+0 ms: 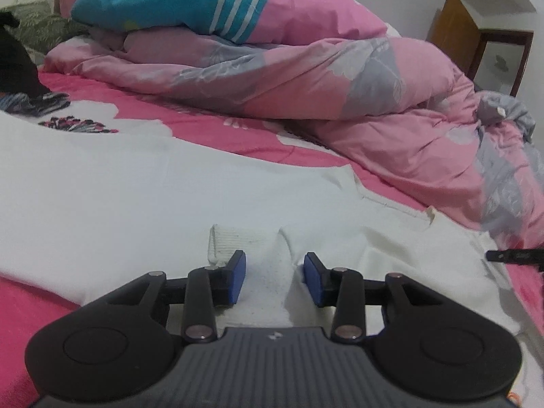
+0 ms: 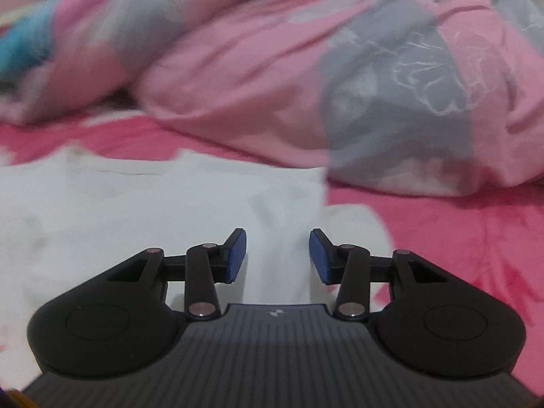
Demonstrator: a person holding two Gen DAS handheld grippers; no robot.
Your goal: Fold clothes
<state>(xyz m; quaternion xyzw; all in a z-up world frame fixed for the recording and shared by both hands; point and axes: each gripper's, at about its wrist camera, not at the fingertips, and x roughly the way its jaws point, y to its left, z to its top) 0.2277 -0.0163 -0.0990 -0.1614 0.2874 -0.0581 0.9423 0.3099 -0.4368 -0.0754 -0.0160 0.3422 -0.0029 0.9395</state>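
Note:
A white garment (image 1: 136, 187) lies spread on the pink bed sheet (image 1: 204, 115). In the left wrist view its ribbed cuff (image 1: 227, 241) sits just ahead of the left pad. My left gripper (image 1: 274, 272) is low over the cloth with its jaws apart, and a raised fold of white fabric runs between the blue pads without being pinched. In the blurred right wrist view, my right gripper (image 2: 278, 255) stands open over the white garment (image 2: 136, 204) near its right edge, again with a soft ridge of cloth between the pads.
A bunched pink and grey duvet (image 1: 306, 78) fills the far side of the bed and looms close in the right view as the duvet (image 2: 272, 85). A blue striped cover (image 1: 153, 0) lies on top. Dark clothing (image 1: 17, 68) sits far left; a wooden cabinet (image 1: 452, 23) stands behind.

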